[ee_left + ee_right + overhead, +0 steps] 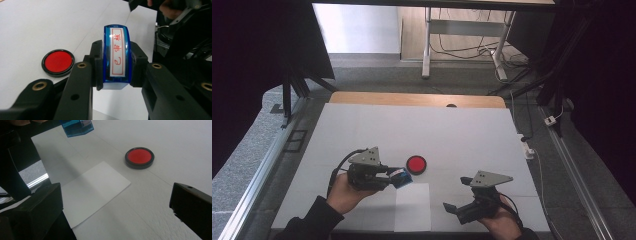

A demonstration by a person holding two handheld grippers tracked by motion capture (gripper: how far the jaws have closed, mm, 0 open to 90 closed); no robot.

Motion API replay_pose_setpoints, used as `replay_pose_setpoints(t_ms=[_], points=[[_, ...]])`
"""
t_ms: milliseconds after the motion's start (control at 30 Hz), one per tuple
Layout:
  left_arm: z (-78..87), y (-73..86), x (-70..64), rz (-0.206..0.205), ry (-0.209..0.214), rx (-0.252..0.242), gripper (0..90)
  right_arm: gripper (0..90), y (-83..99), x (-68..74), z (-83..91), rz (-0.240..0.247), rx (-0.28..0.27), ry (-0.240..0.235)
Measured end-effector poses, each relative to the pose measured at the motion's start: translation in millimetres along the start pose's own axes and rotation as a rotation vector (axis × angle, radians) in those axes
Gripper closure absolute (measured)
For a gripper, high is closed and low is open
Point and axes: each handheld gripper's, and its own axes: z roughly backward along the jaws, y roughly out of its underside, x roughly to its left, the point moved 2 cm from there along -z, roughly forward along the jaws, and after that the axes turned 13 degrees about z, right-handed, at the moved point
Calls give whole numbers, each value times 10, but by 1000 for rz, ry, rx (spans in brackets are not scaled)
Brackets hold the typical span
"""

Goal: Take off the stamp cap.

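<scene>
From the high view, your left hand-held gripper point(398, 176) holds a blue stamp point(400, 177) clamped between its jaws, lifted just beside the round red ink pad point(416, 164) that sits on the white tabletop point(422, 130). A white sheet of paper point(413, 207) lies flat on the tabletop below the stamp, between your two hands, and your right hand-held gripper point(453, 210) rests near the sheet's right edge with its jaws spread and nothing between them. In the left gripper view, the stamp point(117, 56) sits squarely between the two black jaws, both pressing its blue sides, with a white label bearing red characters facing the camera; the ink pad point(58, 62) lies to the left on the tabletop, apart from the stamp. In the right gripper view, your jaws stand wide apart at the bottom corners, the sheet of paper point(92, 192) lies between them farther off, the ink pad point(139, 157) sits beyond it, and the stamp point(77, 127) hangs at the top edge, above the tabletop.
</scene>
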Motion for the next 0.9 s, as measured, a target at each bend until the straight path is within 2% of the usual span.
replay_pose_setpoints(t_ms=[133, 233, 367, 667, 700, 900], points=[[-14, -14, 3, -4, 15, 0, 694, 0, -42, 8, -88, 11, -3, -27], [-20, -25, 11, 5, 29, 4, 694, 0, -93, 27, -160, 11, -15, -75], [-30, -38, 9, -1, 42, 3, 694, 0, -126, 30, -217, 20, -13, -95], [-80, -62, -9, -40, 67, 18, 694, 0, -230, 49, -391, 50, -7, -149], [-85, -65, -11, -43, 67, 19, 694, 0, -254, 63, -425, 62, -10, -168], [-108, -83, -17, -62, 91, 21, 695, 0, -295, 87, -511, 81, -7, -194]])
